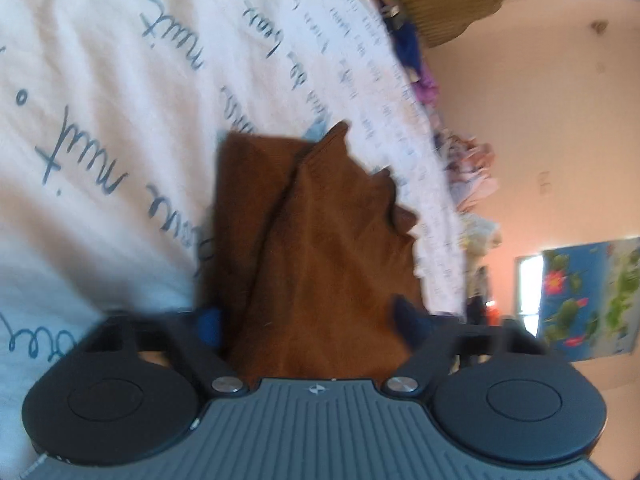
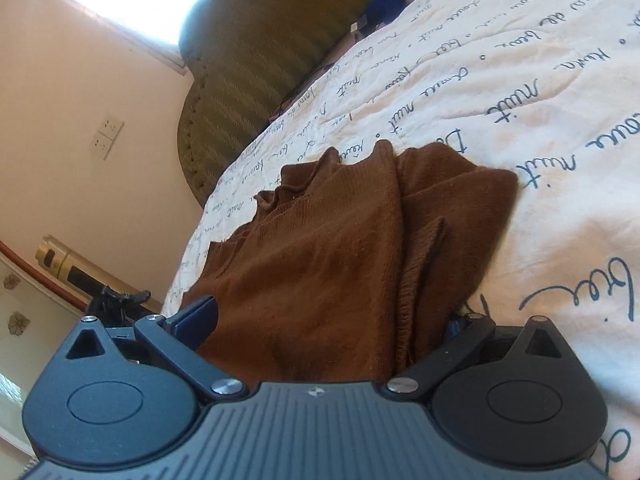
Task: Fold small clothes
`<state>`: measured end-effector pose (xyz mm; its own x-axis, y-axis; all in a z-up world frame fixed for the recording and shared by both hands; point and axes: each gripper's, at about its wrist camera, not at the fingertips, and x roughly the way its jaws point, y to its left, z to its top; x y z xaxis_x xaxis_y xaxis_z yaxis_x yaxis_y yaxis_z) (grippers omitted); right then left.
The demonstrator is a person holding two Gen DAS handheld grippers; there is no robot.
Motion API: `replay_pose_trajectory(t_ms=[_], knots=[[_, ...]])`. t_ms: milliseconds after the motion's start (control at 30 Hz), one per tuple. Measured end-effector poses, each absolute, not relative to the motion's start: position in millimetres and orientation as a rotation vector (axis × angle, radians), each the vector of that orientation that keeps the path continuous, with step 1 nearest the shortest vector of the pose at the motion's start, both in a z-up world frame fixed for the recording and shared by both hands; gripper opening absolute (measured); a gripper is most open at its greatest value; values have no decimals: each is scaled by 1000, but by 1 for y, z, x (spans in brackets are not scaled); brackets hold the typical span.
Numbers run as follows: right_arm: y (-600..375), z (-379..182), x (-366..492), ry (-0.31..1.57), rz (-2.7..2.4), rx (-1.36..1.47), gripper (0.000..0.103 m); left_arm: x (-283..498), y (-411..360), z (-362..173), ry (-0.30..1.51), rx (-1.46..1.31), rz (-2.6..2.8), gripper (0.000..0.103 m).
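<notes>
while both views tilt steeply, the left claw (image 1: 308, 320) has its blue fingers (image 1: 209, 326) spread wide with the brown knit garment (image 1: 320, 248) bunched between them, seemingly not pinched. the right claw (image 2: 332, 320) is likewise spread around the brown knit garment (image 2: 352, 248). the cloth lies on the bed (image 2: 520, 100), whose white cover bears script lettering. beyond stands a wicker headboard (image 2: 256, 64).

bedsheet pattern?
White bedsheet with dark blue-grey handwritten script; clearest in the right wrist view.
</notes>
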<state>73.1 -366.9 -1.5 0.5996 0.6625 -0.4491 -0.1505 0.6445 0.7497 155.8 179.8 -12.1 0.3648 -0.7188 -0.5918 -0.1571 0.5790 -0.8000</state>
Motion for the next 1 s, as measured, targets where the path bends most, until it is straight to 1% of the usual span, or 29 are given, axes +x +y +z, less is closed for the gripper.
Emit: replay_pose_trajectory(t_ms=[33,133,167,200,233,267,300,333,367,433,467,500,533,567,600,633,667,700,733,800,1000], knots=[[-360,0,74,801,513,689,103,153,181,-18,1188,-926,-419,40],[-348,4,73,812,499,613,103,143,196,-27,1174,-985,-405,39],[-347,5,72,813,503,614,103,141,198,-27,1170,-976,-394,32],[-348,4,71,812,509,619,103,140,199,-28,1170,-951,-384,28],[-349,3,71,810,515,622,103,140,198,-28,1166,-936,-383,27],[-351,3,69,810,513,624,100,140,195,-27,1161,-924,-379,24],[-351,3,70,809,503,630,85,140,193,-25,1155,-902,-371,22],[-352,4,69,809,498,635,57,140,191,-23,1149,-888,-364,22],[-351,3,69,829,473,620,17,140,189,-22,1146,-887,-358,19],[-351,0,68,836,441,616,17,137,191,-21,1140,-904,-373,18],[-353,-3,68,841,445,637,17,134,194,-22,1134,-940,-377,22],[-354,-3,67,843,445,641,19,131,198,-24,1114,-975,-374,32],[-355,-3,67,846,450,649,21,129,201,-28,1093,-1025,-388,54],[-358,-4,67,853,458,673,25,126,203,-30,1058,-1088,-420,66],[-360,-6,67,872,478,706,29,124,202,-28,1030,-1098,-428,70],[-360,-8,66,879,494,714,32,124,197,-23,1036,-1060,-419,67],[-361,-8,65,873,503,712,33,127,189,-22,1065,-1010,-404,36],[-361,-10,64,872,502,717,33,130,183,-23,1114,-969,-383,17],[-361,-11,65,873,500,726,33,132,178,-25,1128,-937,-380,17],[-357,-9,66,870,485,720,17,134,172,-20,1124,-894,-379,16],[-354,22,62,841,482,649,15,127,170,6,1122,-871,-373,15]])
